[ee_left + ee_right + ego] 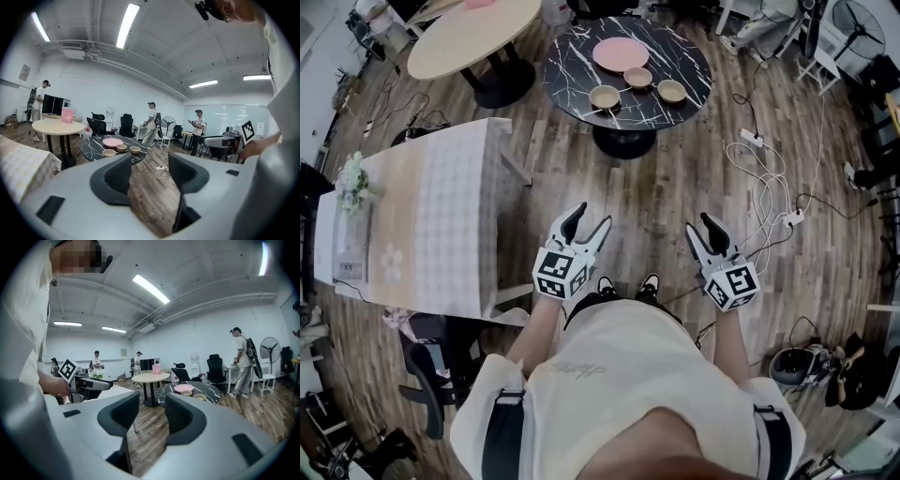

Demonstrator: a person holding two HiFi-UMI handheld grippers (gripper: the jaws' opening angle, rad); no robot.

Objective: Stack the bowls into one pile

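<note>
left tongs (pixel 591 217): spread, empty
bowls (pixel 637 77): three, unstacked, on the marble surface (pixel 572 67), well ahead of me
right tongs (pixel 699 223): spread, empty
risk: I reckon a shallow rim pinch lets a bowl slip and knock the pink plate (pixel 621 54)

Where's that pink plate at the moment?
In the head view, the pink plate lies at top centre on the round black marble table, just beyond the three bowls.
</note>
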